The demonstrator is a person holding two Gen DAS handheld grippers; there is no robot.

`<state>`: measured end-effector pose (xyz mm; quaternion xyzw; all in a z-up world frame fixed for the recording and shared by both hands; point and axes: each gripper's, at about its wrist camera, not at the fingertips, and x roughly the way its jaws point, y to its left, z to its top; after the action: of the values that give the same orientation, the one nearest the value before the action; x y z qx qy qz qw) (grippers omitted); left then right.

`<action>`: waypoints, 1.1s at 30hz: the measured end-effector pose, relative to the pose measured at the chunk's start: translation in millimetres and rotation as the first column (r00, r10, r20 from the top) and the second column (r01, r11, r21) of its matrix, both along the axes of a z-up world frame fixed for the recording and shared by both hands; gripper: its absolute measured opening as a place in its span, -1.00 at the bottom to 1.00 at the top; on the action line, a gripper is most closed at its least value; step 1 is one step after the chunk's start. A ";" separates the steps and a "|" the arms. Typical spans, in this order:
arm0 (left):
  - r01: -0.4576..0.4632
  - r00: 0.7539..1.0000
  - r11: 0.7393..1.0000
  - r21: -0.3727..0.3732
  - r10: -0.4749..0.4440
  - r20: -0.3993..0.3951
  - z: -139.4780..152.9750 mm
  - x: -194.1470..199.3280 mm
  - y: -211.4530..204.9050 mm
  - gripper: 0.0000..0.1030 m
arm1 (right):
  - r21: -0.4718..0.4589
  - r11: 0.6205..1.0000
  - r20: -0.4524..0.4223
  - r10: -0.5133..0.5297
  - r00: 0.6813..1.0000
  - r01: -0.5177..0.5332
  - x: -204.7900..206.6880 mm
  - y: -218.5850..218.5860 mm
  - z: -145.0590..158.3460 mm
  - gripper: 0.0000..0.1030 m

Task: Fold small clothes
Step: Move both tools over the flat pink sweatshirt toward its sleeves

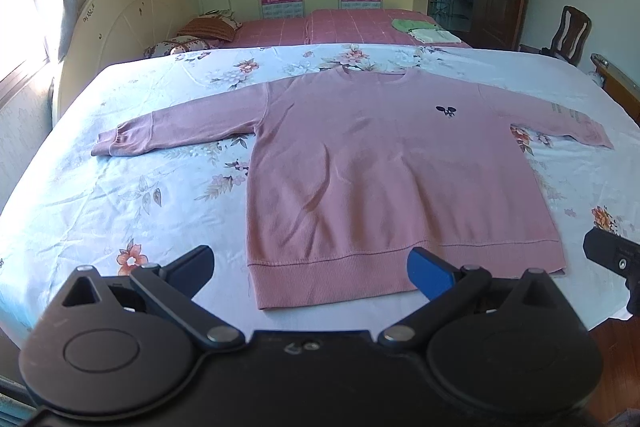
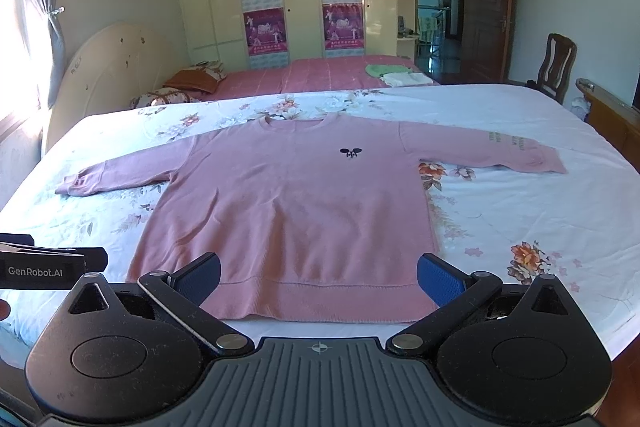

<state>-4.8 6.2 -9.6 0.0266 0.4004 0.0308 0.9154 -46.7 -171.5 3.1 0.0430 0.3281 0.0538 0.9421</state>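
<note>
Pink sweater [image 1: 400, 183] spread flat on bed [image 1: 120, 195], sleeves out, ready for folding; left tongs [image 1: 310, 267] and right tongs [image 2: 318, 277] gape wide, empty, poised above hem.

Pink sweatshirt [image 1: 400, 179] with a dark, perhaps navy, emblem [image 1: 446, 112] on a pale floral bedsheet [image 1: 120, 195].

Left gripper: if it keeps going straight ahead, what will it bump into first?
Most likely the pink sweatshirt. The left gripper is open and points at the ribbed hem, near the shirt's left corner, with nothing between them. Depth is hard to judge, so it might touch the floral bedsheet just before it.
</note>
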 end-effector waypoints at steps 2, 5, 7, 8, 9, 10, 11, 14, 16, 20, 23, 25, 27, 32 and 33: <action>0.000 1.000 1.000 -0.002 0.000 -0.004 -0.8 0.2 -0.2 1.00 | 0.000 1.000 -0.001 0.002 1.000 -0.002 0.0 0.0 -1.2 1.00; -0.003 1.000 1.000 -0.001 0.003 -0.003 -0.8 0.6 -0.9 1.00 | 0.000 1.000 -0.001 0.001 1.000 -0.001 0.0 -0.8 -1.9 1.00; -0.004 1.000 1.000 -0.002 0.004 -0.002 -0.4 0.9 -1.0 1.00 | 0.001 1.000 -0.001 -0.004 1.000 0.004 -0.2 -1.0 -2.4 1.00; -0.004 1.000 1.000 -0.001 0.004 -0.001 0.0 1.1 -1.0 1.00 | 0.002 1.000 0.000 -0.006 1.000 0.006 -0.1 -1.6 -2.4 1.00; -0.003 1.000 1.000 0.000 0.003 0.001 0.3 1.0 -1.1 1.00 | 0.004 1.000 0.000 -0.009 1.000 0.009 -0.3 -2.3 -2.7 1.00; -0.003 1.000 1.000 0.001 0.003 0.002 0.5 1.2 -1.4 1.00 | 0.006 1.000 0.000 -0.011 1.000 0.011 -0.7 -2.7 -2.8 1.00; -0.003 1.000 1.000 0.001 0.003 0.004 0.5 1.3 -1.4 1.00 | 0.007 1.000 0.001 -0.011 1.000 0.011 -0.9 -3.0 -2.9 1.00; 0.000 1.000 1.000 0.002 0.000 0.004 0.7 2.4 -2.6 1.00 | 0.005 1.000 0.002 -0.015 1.000 0.015 -1.4 -2.6 -2.6 1.00; 0.000 1.000 1.000 0.002 0.000 0.005 0.9 2.2 -2.9 1.00 | 0.007 1.000 0.001 -0.016 1.000 0.016 -1.5 -2.4 -2.5 1.00; -0.003 1.000 1.000 0.001 0.003 0.005 0.6 3.5 -3.0 1.00 | 0.001 1.000 0.001 -0.017 1.000 0.017 -1.3 -2.3 -2.7 1.00; -0.005 1.000 1.000 0.003 0.005 0.005 0.4 6.1 -2.3 1.00 | -0.001 1.000 -0.002 -0.020 1.000 0.020 0.4 -2.2 -3.0 1.00; -0.005 1.000 1.000 0.004 0.005 0.006 0.2 6.0 -2.3 1.00 | -0.002 1.000 -0.002 -0.023 1.000 0.023 2.9 -2.4 -3.8 1.00; -0.005 1.000 1.000 0.007 0.005 0.006 0.0 8.6 -1.9 1.00 | 0.000 1.000 -0.001 -0.026 1.000 0.026 4.5 -2.6 -4.3 1.00; -0.004 1.000 1.000 0.010 0.004 0.008 -0.8 19.7 -0.4 1.00 | -0.005 0.999 0.002 -0.042 0.999 0.042 13.4 -6.6 -6.5 1.00; -0.003 1.000 1.000 0.009 0.003 0.007 -1.0 22.6 -0.2 1.00 | -0.007 0.999 0.005 -0.046 0.999 0.046 15.3 -7.5 -6.6 1.00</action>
<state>17.9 5.9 -10.6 0.0300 0.3969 0.0342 0.9167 -31.4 -179.0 -3.6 0.0471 0.3250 0.0309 0.9440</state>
